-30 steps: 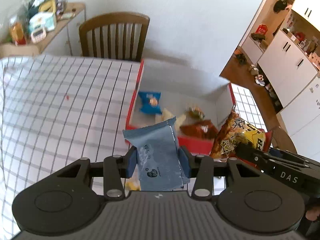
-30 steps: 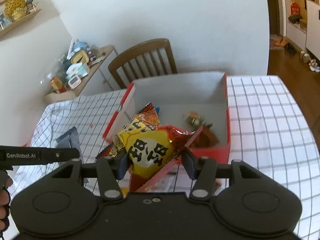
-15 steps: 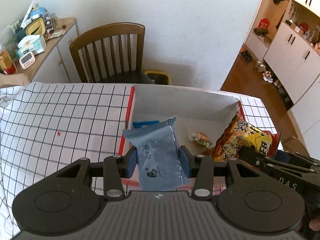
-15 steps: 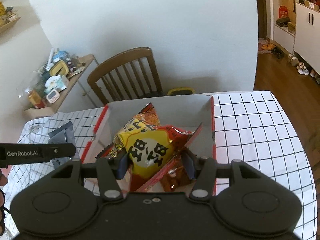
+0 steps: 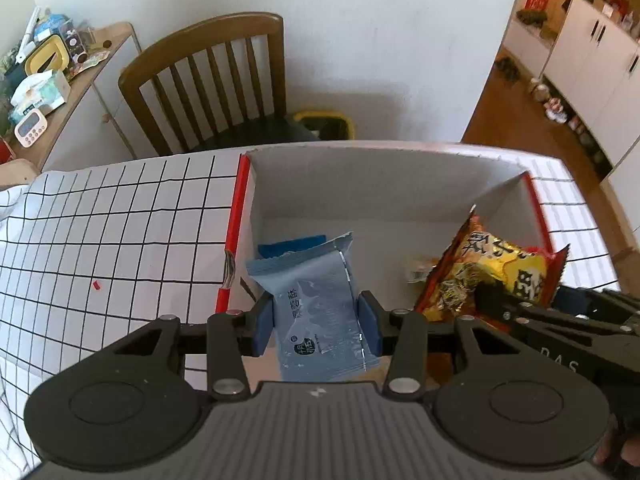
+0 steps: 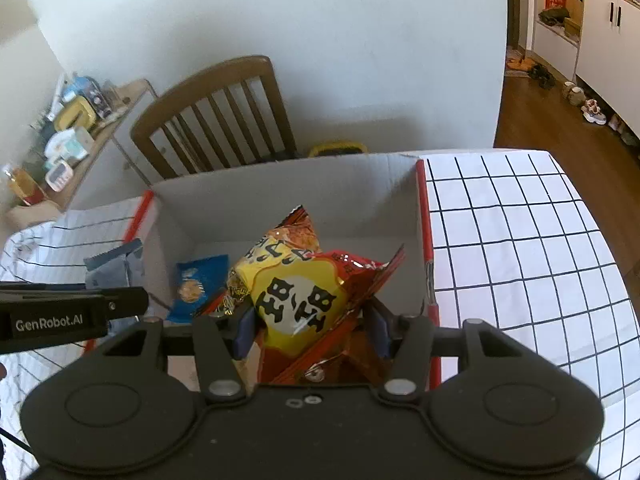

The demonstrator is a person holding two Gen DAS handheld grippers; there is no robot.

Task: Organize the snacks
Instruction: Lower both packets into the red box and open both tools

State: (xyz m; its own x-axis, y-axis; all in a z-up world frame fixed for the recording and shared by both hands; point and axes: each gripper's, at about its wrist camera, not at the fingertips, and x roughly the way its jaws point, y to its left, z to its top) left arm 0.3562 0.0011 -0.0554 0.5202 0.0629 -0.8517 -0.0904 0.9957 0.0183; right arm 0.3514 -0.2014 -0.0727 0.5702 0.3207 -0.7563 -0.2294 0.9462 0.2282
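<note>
Two grippers, each clamped on a snack. In the left wrist view, left gripper (image 5: 316, 322) low in the centre, blue pads pressed on both sides of a pale blue packet (image 5: 318, 312), packet upright over the near left corner of the red-edged cardboard box (image 5: 384, 184). Behind the packet, inside the box, a darker blue snack pouch (image 5: 288, 247), mostly hidden. At the right of the same frame, the right gripper (image 5: 496, 300) with its yellow and red chip bag (image 5: 492, 268), over the right part of the box. In the right wrist view, right gripper (image 6: 312, 326) at lower centre, jaws closed on the chip bag (image 6: 300, 300), bag tilted over the box (image 6: 288, 192) interior; the dark blue pouch (image 6: 196, 284) flat on the box floor at centre left; the left gripper's arm (image 6: 72, 312) and pale blue packet (image 6: 112, 268) at far left. Box on a white checked tablecloth (image 5: 120, 232). Wooden chair (image 5: 208, 80) beyond, upper centre; cluttered side shelf (image 5: 52, 76) at upper left.
</note>
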